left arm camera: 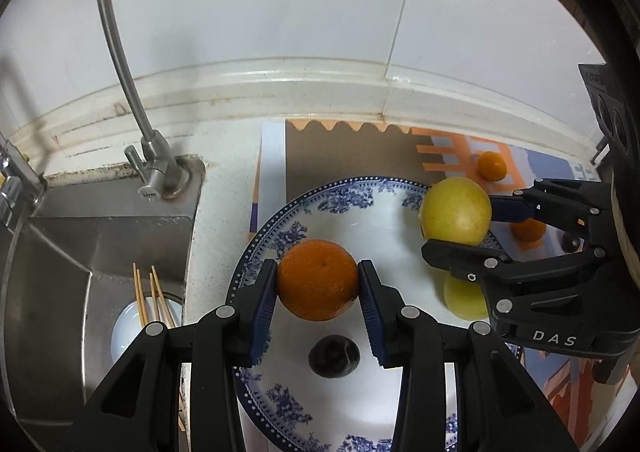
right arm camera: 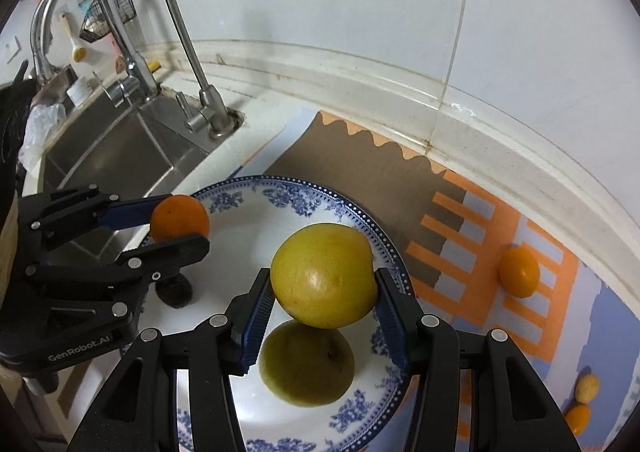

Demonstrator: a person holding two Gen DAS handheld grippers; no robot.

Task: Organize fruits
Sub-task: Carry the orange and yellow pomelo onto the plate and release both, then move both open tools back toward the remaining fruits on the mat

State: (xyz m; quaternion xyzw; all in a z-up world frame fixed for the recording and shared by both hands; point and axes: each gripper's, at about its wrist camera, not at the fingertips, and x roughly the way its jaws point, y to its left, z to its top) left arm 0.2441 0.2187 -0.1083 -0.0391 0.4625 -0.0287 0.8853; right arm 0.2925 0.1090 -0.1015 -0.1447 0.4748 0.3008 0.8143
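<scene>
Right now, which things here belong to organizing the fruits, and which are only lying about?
Belong to the job:
- orange held in the left gripper
- yellow fruit held in the right gripper
- blue-patterned plate
- green fruit and dark fruit on the plate
- small orange fruit on the mat

Lying about:
- tap
- sink
- chopsticks

Plate [left arm camera: 256,244] near rim cut off; dark fruit [left arm camera: 334,356] unclear.

Blue-floral white plate [left arm camera: 340,208], orange mandarin [left arm camera: 318,280], yellow apple [right arm camera: 324,276], seemingly dark-purple fruit [left arm camera: 334,356].
</scene>
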